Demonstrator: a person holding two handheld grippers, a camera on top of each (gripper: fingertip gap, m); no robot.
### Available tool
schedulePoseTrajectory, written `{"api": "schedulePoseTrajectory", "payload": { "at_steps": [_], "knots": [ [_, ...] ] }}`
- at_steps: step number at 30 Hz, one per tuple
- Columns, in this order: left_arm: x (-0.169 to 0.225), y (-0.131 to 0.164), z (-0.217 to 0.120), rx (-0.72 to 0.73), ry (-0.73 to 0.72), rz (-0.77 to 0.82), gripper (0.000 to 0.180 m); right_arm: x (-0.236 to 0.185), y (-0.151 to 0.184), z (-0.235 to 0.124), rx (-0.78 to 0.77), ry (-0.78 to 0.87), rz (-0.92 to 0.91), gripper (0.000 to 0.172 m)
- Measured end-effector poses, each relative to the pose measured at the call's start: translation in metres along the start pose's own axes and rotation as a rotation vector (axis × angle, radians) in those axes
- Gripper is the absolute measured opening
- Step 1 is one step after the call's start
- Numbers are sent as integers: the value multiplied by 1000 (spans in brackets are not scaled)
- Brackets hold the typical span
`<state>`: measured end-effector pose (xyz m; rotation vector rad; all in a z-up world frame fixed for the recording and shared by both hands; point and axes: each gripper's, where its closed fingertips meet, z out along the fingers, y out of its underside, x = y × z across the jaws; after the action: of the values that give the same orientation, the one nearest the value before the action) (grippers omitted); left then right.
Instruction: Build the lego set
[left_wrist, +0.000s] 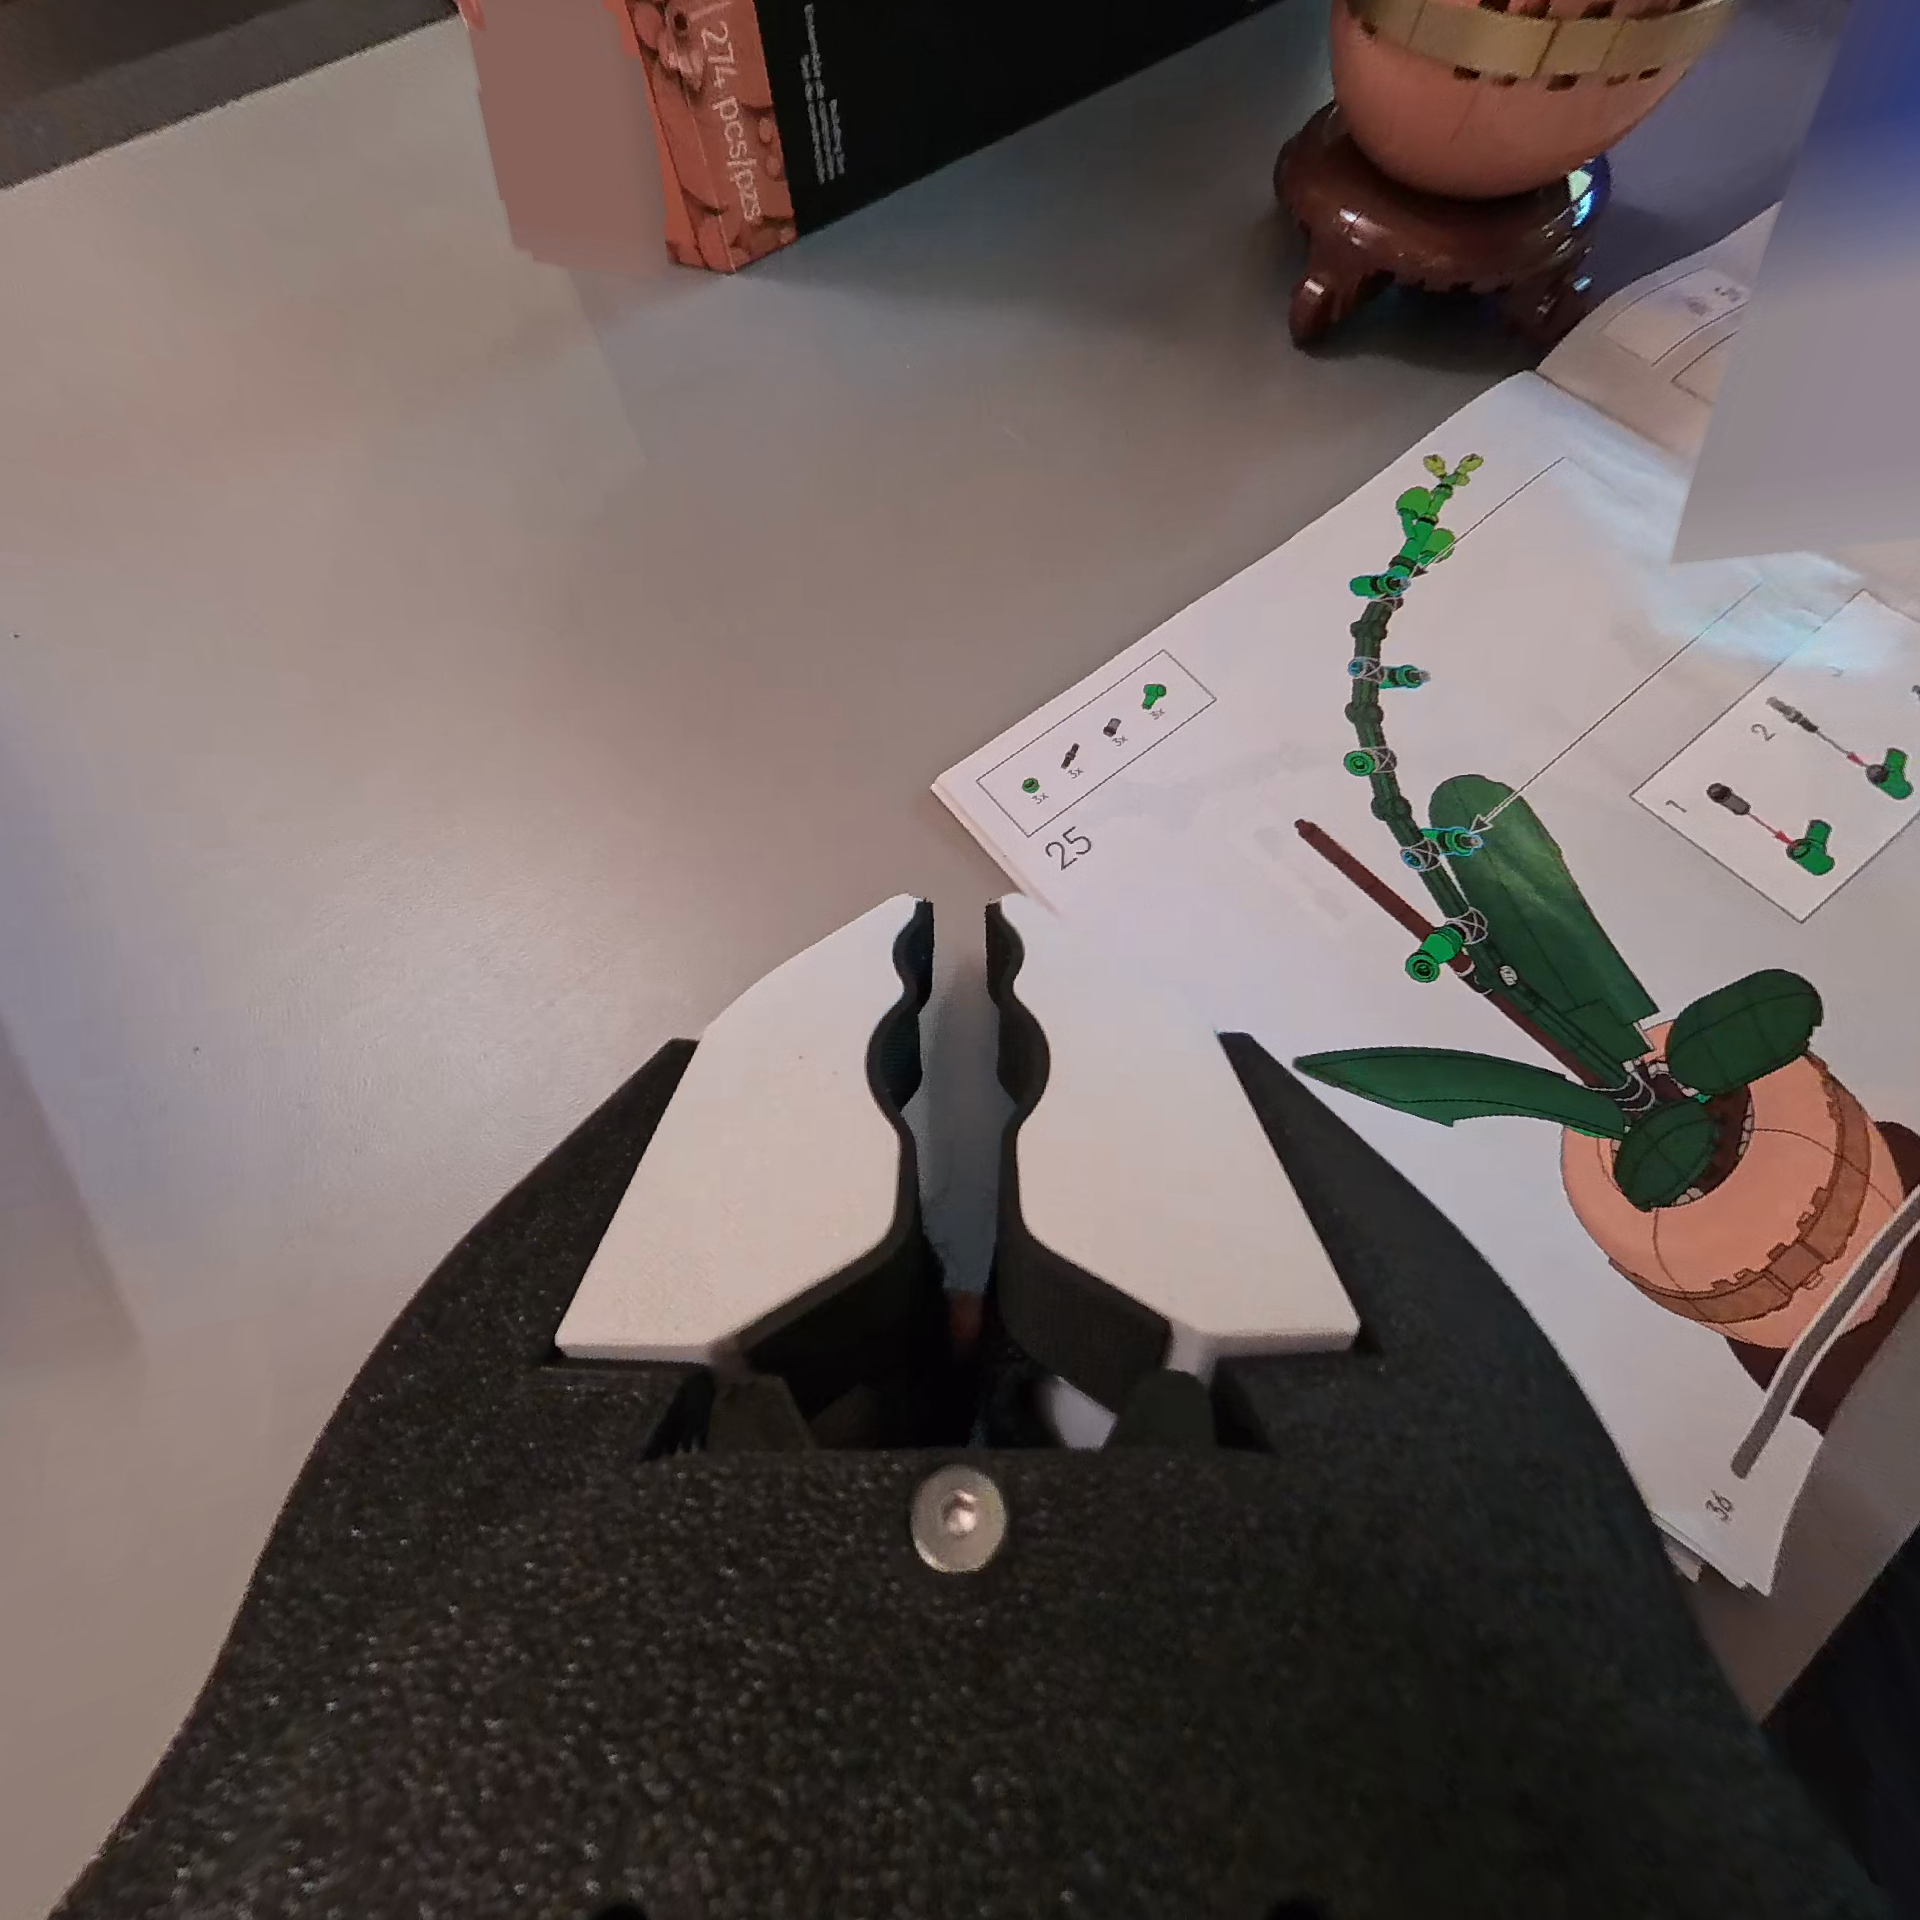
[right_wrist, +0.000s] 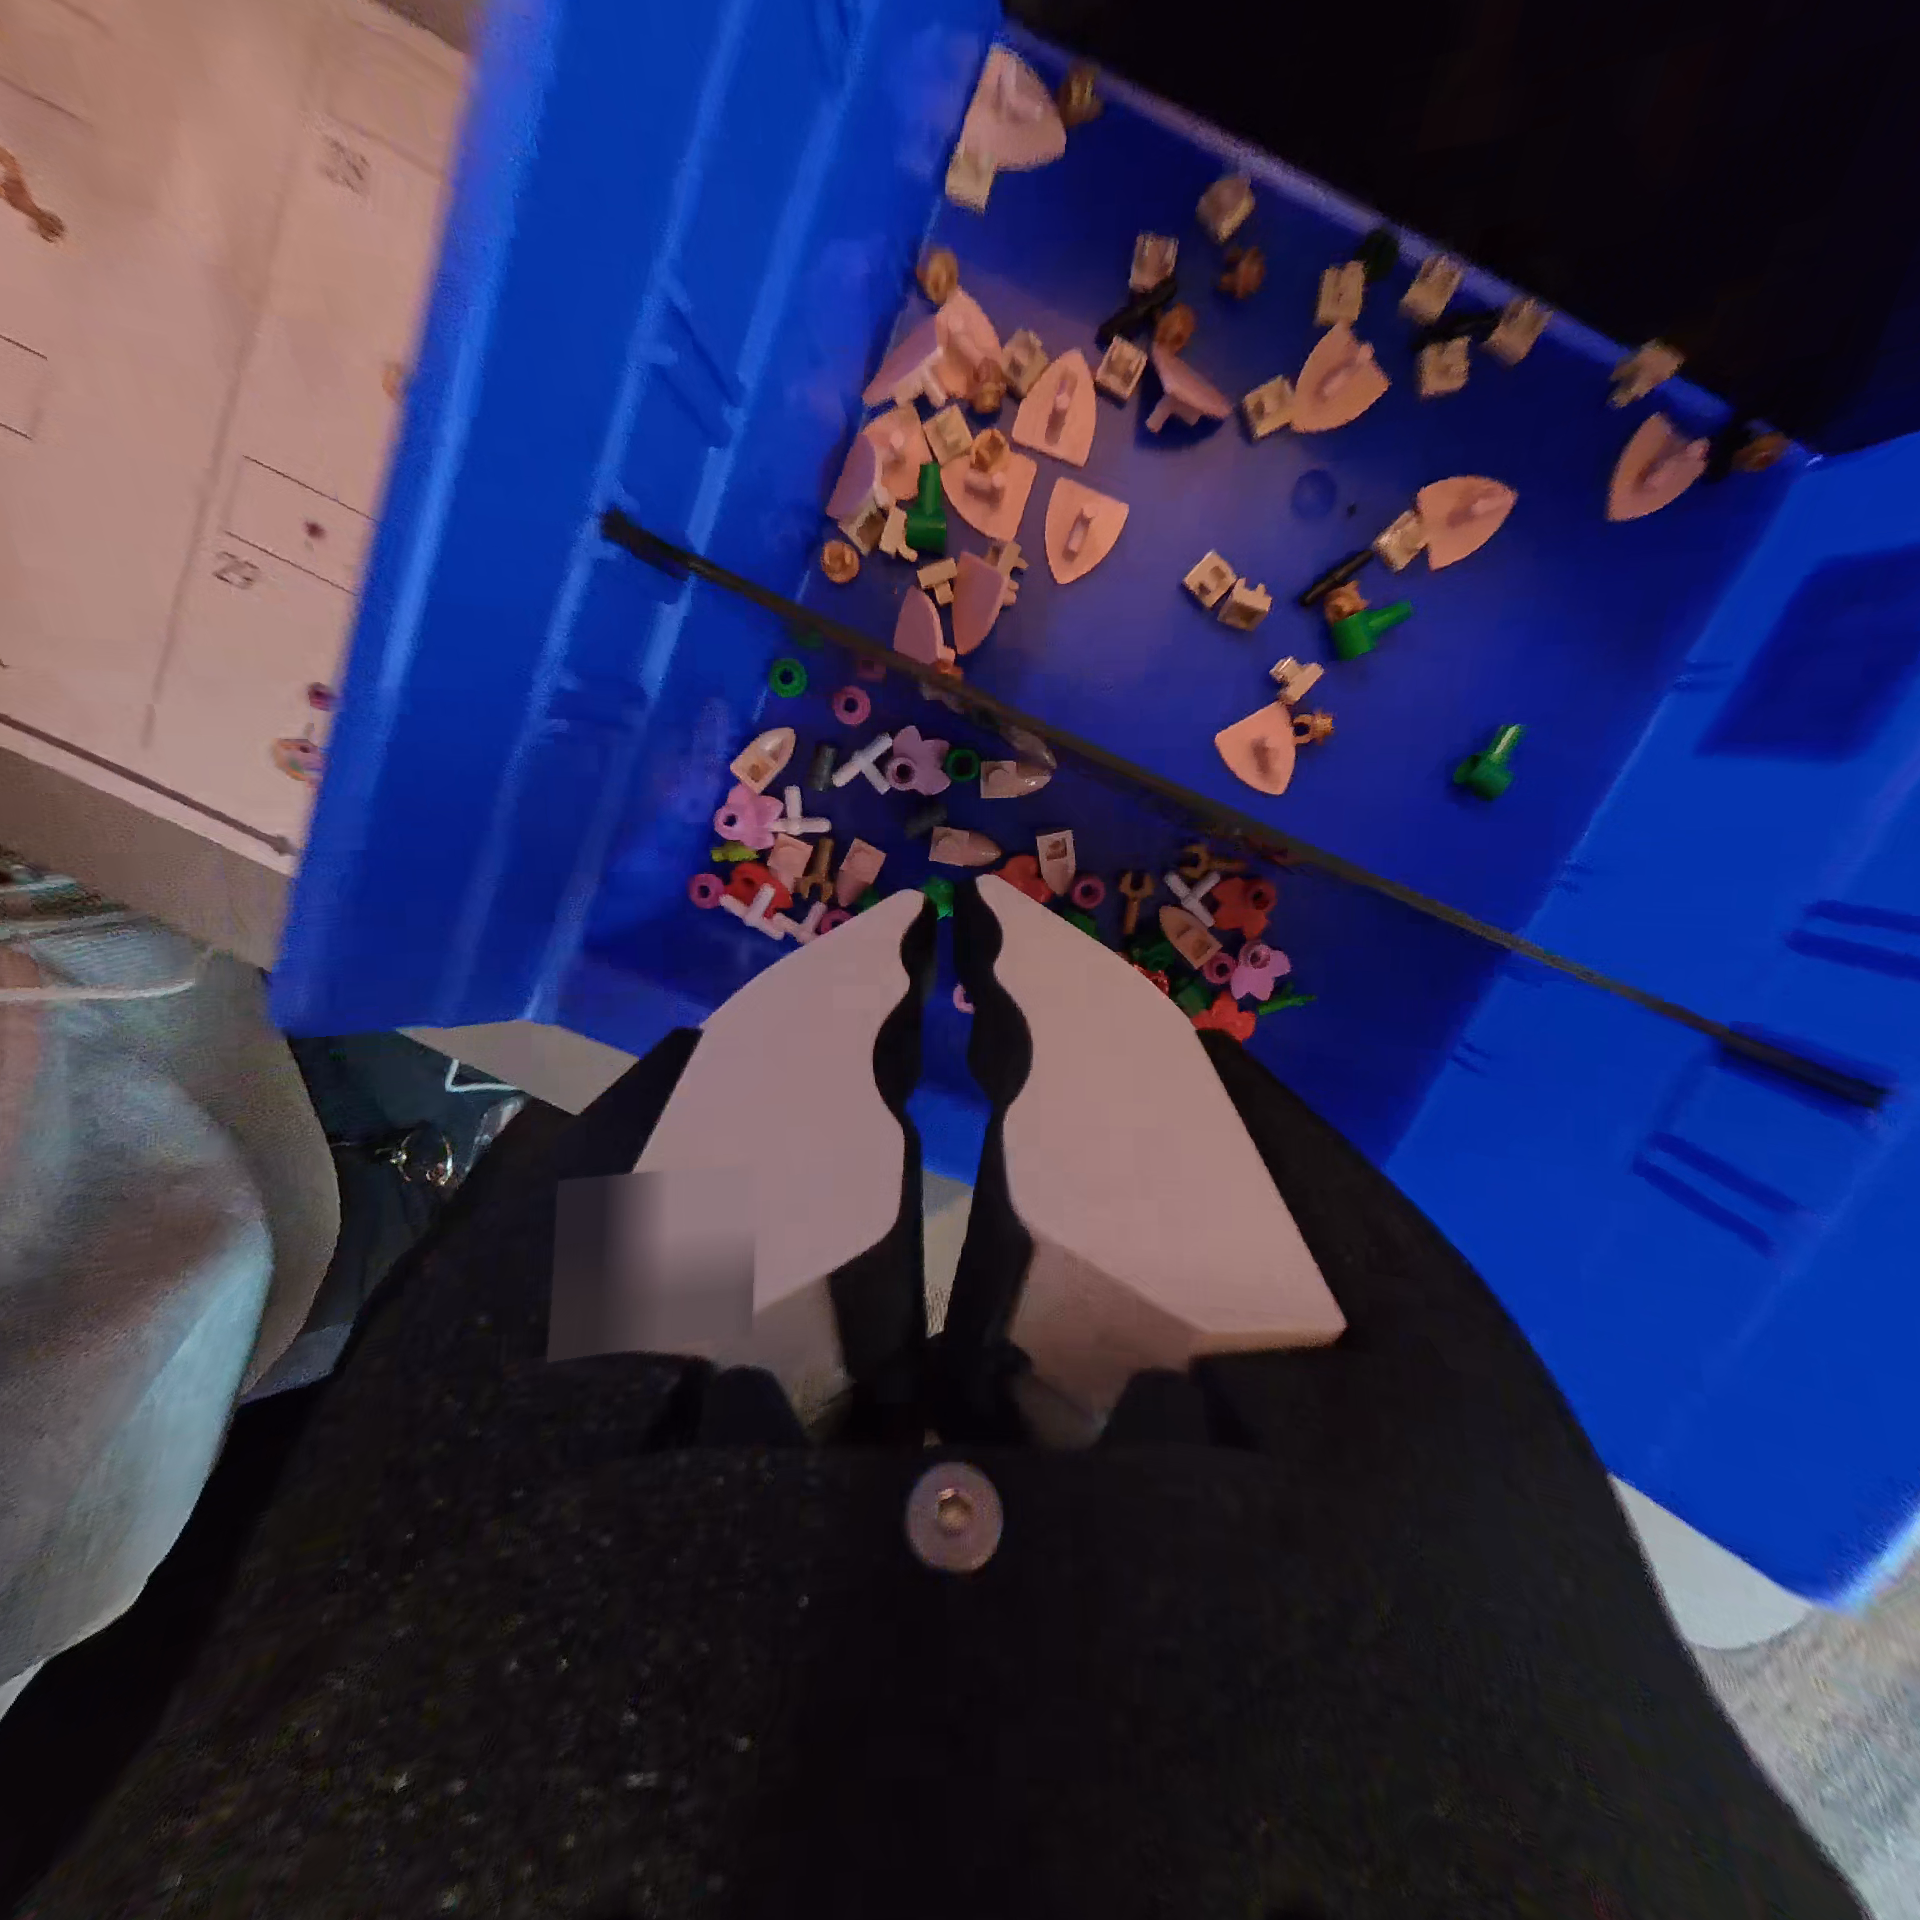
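Observation:
My left gripper (left_wrist: 958, 906) is open and empty; bare grey table (left_wrist: 416, 623) shows between its fingers. It hovers by the near corner of an open instruction booklet (left_wrist: 1299, 831) with a drawing of a green plant in a pot. My right gripper (right_wrist: 943, 902) reaches into a blue bin (right_wrist: 644, 520). Its fingertips are closed on a small green piece (right_wrist: 939, 896) at the very tips, among small red, pink, white and tan pieces (right_wrist: 831, 831) in the near compartment.
A thin black divider (right_wrist: 1247, 821) crosses the bin; beyond it lie several pale petal-shaped pieces (right_wrist: 1060, 405) and green connectors (right_wrist: 1491, 764). A brick-built pot on a brown stand (left_wrist: 1475, 156) and a black and pink box (left_wrist: 883, 104) stand at the back of the table. One gripper's finger ends stand about 50 cm off the other's.

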<state>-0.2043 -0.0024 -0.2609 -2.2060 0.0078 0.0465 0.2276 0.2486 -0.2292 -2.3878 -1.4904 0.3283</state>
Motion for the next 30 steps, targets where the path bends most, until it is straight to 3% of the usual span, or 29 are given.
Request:
{"api": "schedulePoseTrajectory", "payload": {
  "at_steps": [5, 9, 12, 17, 23, 30],
  "knots": [
    [4, -4, -3, 34, 13, 22, 9, -31, -40, -46, 235, -26, -92, 2],
    [6, -5, -4, 50, 11, 37, 9, -100, -78, -62, 367, -157, -257, 3],
    [5, -8, -6, 75, 2, 37, 8, -160, -91, -38, 367, -297, -342, 3],
    [6, -10, -8, 103, 11, 38, 8, -233, -100, 48, 248, -464, -416, 3],
    [10, -13, -13, 134, 28, 73, 8, -253, -111, 91, 176, -462, -471, 4],
    [10, -14, -15, 149, 34, 54, 9, -254, -105, 98, 143, -449, -500, 15]
  ]
}}
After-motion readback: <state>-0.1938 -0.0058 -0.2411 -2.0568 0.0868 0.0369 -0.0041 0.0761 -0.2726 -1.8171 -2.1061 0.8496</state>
